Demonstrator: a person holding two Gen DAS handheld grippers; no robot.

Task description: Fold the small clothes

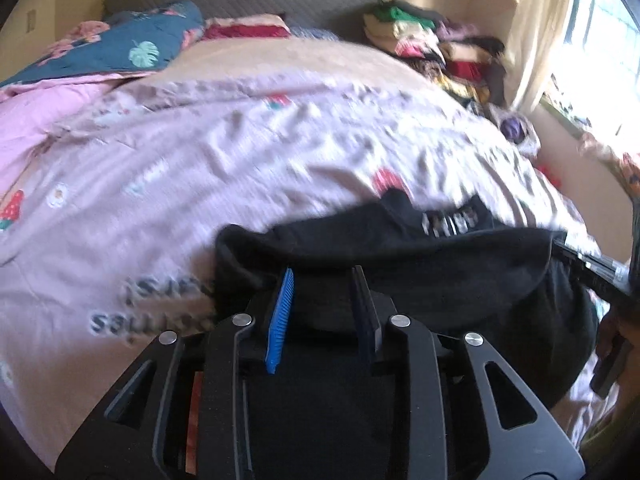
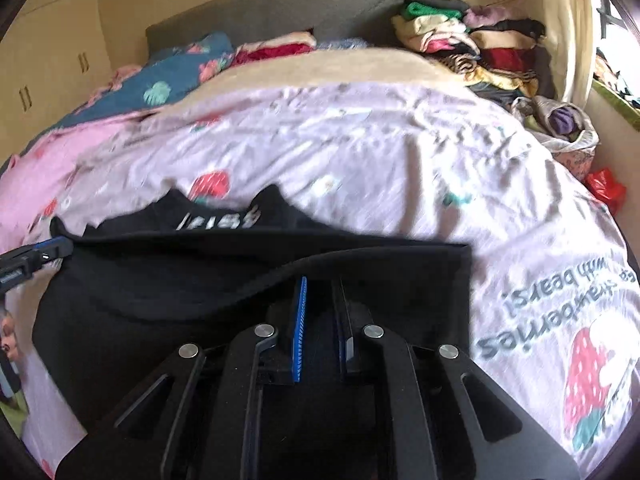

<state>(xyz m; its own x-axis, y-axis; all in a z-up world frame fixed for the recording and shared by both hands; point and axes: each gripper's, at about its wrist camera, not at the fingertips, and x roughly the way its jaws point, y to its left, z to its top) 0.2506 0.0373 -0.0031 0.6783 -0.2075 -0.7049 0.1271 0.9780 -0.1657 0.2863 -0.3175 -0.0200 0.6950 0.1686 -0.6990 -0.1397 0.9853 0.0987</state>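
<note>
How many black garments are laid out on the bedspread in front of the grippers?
1: a black garment with white lettering, spread across the near bedspread at both grippers. More dark clothes may sit in the far pile.

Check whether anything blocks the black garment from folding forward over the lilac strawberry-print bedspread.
Nothing visible does. The black garment lies on the lilac strawberry-print bedspread, and the spread just beyond it is bare; the clothes pile sits far back by the headboard.

Both views motion-blurred; white print on black garment [image 1: 400,264] unreadable, its near part hidden behind gripper bodies.
</note>
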